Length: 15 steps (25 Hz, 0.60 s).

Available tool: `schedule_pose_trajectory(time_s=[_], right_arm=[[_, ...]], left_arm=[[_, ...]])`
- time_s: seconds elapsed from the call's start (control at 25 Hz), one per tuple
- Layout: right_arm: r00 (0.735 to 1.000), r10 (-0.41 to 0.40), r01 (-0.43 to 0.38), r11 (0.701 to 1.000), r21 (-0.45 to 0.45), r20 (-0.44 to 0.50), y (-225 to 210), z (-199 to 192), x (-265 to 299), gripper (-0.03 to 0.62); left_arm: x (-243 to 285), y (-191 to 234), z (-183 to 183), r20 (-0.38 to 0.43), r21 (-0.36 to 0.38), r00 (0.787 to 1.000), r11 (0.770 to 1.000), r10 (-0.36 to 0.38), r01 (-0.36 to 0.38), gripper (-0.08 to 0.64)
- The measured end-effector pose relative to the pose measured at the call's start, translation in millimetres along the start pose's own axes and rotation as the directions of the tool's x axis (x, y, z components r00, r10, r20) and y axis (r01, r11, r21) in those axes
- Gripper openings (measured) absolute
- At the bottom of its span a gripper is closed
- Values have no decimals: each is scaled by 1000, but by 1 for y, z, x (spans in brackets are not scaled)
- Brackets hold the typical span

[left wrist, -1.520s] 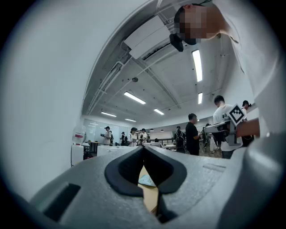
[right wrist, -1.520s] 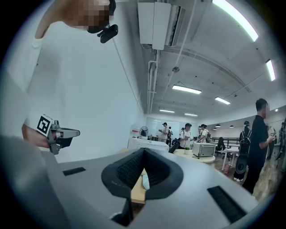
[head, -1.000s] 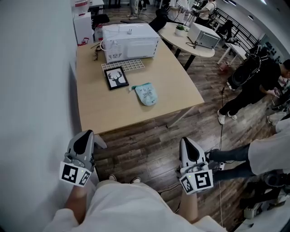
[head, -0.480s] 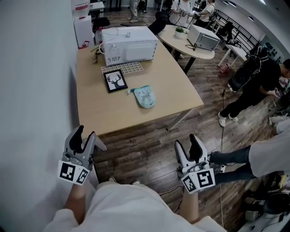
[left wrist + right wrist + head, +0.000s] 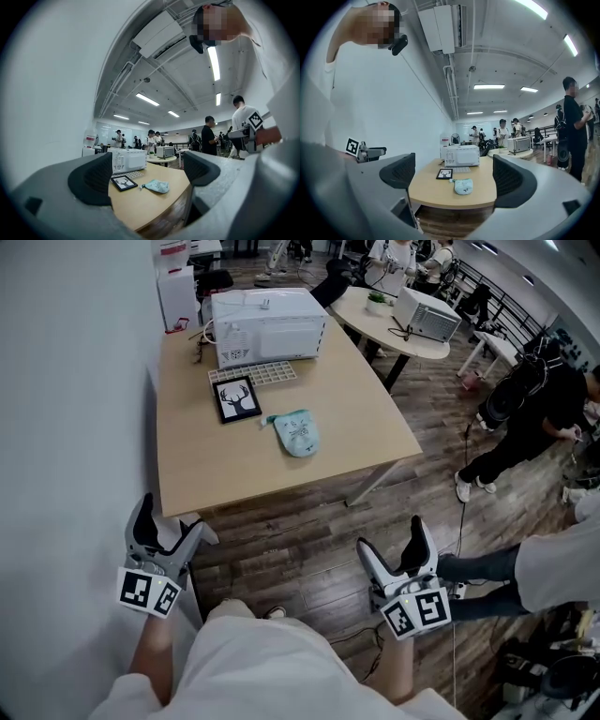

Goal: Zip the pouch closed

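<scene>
On the table (image 5: 234,470) ahead lies the pouch (image 5: 297,433), well apart from my left gripper (image 5: 167,519) and right gripper (image 5: 394,542), both just opened wide, empty.

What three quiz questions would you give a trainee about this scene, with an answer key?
1. True or false: the pouch lies on the table, untouched by the left hand-held gripper or the right hand-held gripper.
2. What lies nearest the pouch? A: a picture frame. B: a mug. C: a laptop.
3. Fill in: the jaws of both hand-held grippers stand ____.
Key: 1 true. 2 A. 3 open; they have just been opening, with nothing between them.
</scene>
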State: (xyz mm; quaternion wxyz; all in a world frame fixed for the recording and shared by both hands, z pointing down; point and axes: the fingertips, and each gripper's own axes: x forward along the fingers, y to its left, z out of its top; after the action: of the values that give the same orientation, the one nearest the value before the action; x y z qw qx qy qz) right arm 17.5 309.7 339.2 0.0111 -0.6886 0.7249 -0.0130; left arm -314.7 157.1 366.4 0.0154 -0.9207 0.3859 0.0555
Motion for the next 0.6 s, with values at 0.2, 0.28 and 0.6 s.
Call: schedule_pose_trajectory(time_s=[0.2, 0.28, 0.6], right_arm=[[999, 19, -18, 999, 32, -32, -8, -21, -7, 489], [999, 34, -33, 999, 40, -37, -7, -24, -6, 489], [995, 32, -27, 998, 53, -98, -24, -47, 20, 489]], left_arm=[[-2, -13, -10, -28, 6, 1000, 1000, 10, -9, 467], [1, -15, -15, -47, 5, 999, 1000, 6, -6, 466], [54, -27, -47, -86, -27, 995, 998, -60, 57, 466]])
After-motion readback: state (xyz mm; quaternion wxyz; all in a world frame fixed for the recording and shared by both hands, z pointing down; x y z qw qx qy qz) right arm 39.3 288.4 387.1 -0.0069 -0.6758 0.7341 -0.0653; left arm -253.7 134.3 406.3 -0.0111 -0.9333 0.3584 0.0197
